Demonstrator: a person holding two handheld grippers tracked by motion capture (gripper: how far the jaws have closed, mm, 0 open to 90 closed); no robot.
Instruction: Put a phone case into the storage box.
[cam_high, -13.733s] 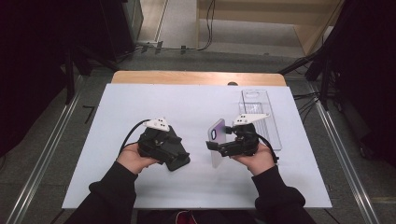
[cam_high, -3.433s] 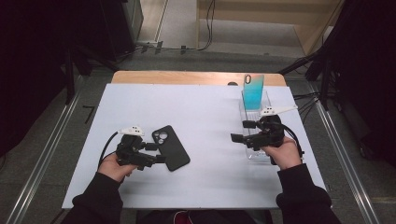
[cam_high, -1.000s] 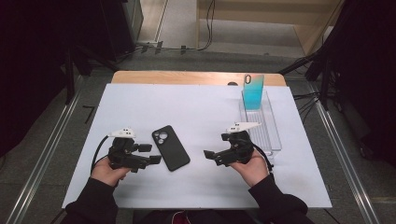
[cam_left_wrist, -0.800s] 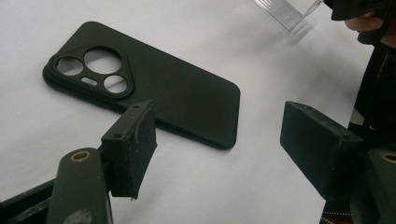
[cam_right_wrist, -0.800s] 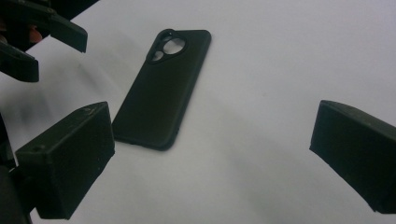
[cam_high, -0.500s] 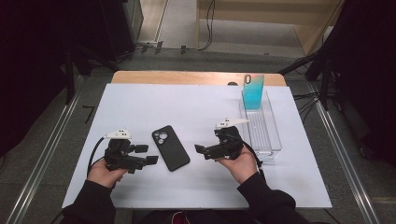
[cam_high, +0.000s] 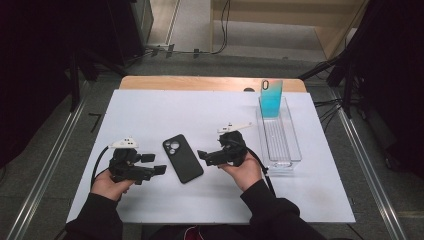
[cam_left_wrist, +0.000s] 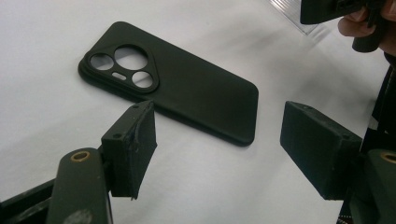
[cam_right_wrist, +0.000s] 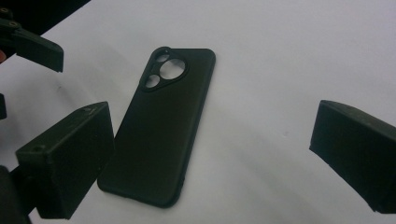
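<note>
The big white desk (cam_high: 150, 110) holds everything. On its right side sits a long clear plastic tray (cam_high: 286, 156), and a shiny blue phone (cam_high: 271, 98) stands up at the tray's far end. In the middle of the desk lies a black soft phone case (cam_high: 182, 158), flat, with its camera holes pointing away from the person.

The left tongs (cam_high: 152, 166) are just beside the case on one side. Their two black pads are wide apart and hold nothing. The right tongs (cam_high: 203, 155) are just beside the case on the other side. They are wide apart too, and empty.

It looks like the step now is picking up the case. Both tongs point at it, one from each side. Next, I think one pair of tongs must come down over a thin edge of the case and squeeze gently. The case lies flat, so getting a pad under its edge may be tricky.
</note>
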